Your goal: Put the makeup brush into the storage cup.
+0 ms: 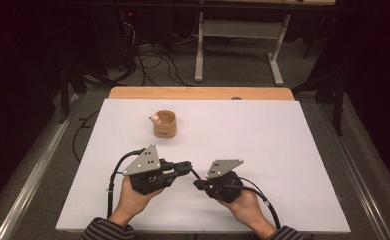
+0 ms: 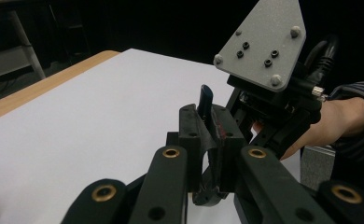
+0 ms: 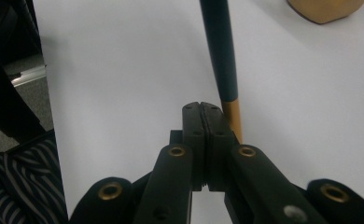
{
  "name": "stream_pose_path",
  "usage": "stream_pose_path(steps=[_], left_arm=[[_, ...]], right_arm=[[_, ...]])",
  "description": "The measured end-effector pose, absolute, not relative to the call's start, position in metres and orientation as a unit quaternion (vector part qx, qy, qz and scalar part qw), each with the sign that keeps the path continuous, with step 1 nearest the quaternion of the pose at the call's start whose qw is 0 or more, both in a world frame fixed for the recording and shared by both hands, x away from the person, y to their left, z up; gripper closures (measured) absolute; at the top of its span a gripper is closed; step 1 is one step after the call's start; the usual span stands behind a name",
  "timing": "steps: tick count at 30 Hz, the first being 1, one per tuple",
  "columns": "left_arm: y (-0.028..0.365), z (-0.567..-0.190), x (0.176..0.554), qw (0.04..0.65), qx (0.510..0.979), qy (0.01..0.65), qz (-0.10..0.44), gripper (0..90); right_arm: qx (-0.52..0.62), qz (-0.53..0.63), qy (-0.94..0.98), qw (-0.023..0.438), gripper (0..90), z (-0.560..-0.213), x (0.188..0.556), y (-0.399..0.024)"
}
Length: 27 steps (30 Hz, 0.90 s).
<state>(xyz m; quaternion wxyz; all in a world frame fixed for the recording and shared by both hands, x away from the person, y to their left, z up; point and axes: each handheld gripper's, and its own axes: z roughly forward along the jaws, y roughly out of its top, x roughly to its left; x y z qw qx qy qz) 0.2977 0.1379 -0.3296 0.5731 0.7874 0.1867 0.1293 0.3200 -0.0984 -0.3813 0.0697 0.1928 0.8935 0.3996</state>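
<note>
My left gripper point(image 1: 187, 166) lies front centre on the white sheet point(image 1: 263, 145) and points right. In the left gripper view its jaws point(image 2: 212, 114) are shut on a slim dark blue pen-like thing point(image 2: 205, 98), which sticks out above and below the pads. My right gripper point(image 1: 198, 184) faces it at close range, tips almost touching. Its pads point(image 3: 202, 109) meet with nothing seen between them. A dark teal pen point(image 3: 220, 51) with a gold band point(image 3: 232, 116) runs away from them and slips behind the right jaw. Whether it is the same piece I cannot tell.
A tan cup point(image 1: 165, 124) with a small pale figure point(image 1: 154, 119) on its rim stands beyond the grippers, left of centre, and shows again point(image 3: 325, 9) in the right gripper view. A wooden table edge point(image 1: 200, 93) borders the far side. Desk legs point(image 1: 199, 55) and cables stand on the floor behind.
</note>
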Motion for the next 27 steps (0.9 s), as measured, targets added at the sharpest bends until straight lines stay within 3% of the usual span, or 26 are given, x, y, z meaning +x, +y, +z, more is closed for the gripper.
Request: stream_pose_path(steps=[27], left_arm=[[0.141, -0.335, 0.297, 0.552, 0.797, 0.195, 0.149, 85.1]], right_arm=[[0.261, 0.435, 0.853, 0.120, 90.0, -0.374, 0.326, -0.117]])
